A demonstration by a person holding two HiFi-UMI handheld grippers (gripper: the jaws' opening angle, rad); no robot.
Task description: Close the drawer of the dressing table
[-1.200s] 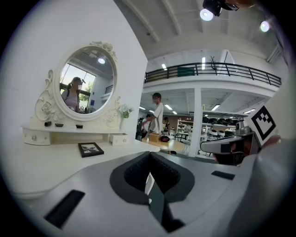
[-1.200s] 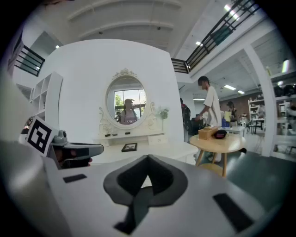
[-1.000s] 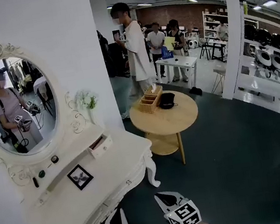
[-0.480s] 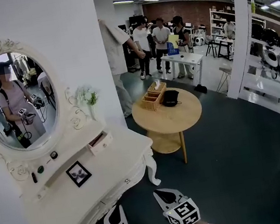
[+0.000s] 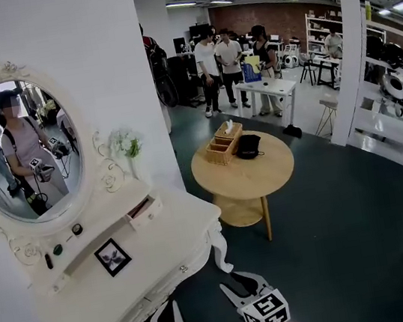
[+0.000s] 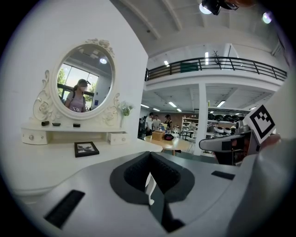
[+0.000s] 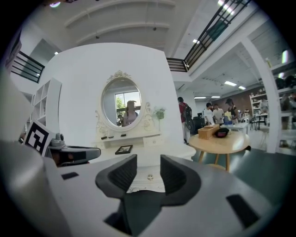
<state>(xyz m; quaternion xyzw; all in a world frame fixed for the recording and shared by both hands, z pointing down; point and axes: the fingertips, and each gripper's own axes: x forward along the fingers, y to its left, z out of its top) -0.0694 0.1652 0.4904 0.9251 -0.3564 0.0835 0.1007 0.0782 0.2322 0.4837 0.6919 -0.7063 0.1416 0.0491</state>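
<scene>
The white dressing table (image 5: 151,251) stands at the left under an oval mirror (image 5: 22,151). On its upper shelf a small drawer (image 5: 144,209) is pulled out; it also shows in the left gripper view as the small drawer (image 6: 116,137). Both grippers hover low in front of the table's front edge, apart from it. My left gripper (image 5: 165,311) is shut with nothing in it, its pads meeting (image 6: 149,157). My right gripper (image 5: 235,288) is open; its jaws have just been opening, and the gap (image 7: 149,167) holds nothing.
A black picture frame (image 5: 113,255) and small dark items lie on the dressing table, and a flower vase (image 5: 127,149) stands by the mirror. A round wooden table (image 5: 245,172) with a wooden box stands to the right. Several people stand at the back.
The person who stood by the round table has walked off toward the back. Both grippers have shifted slightly along the table's front.
</scene>
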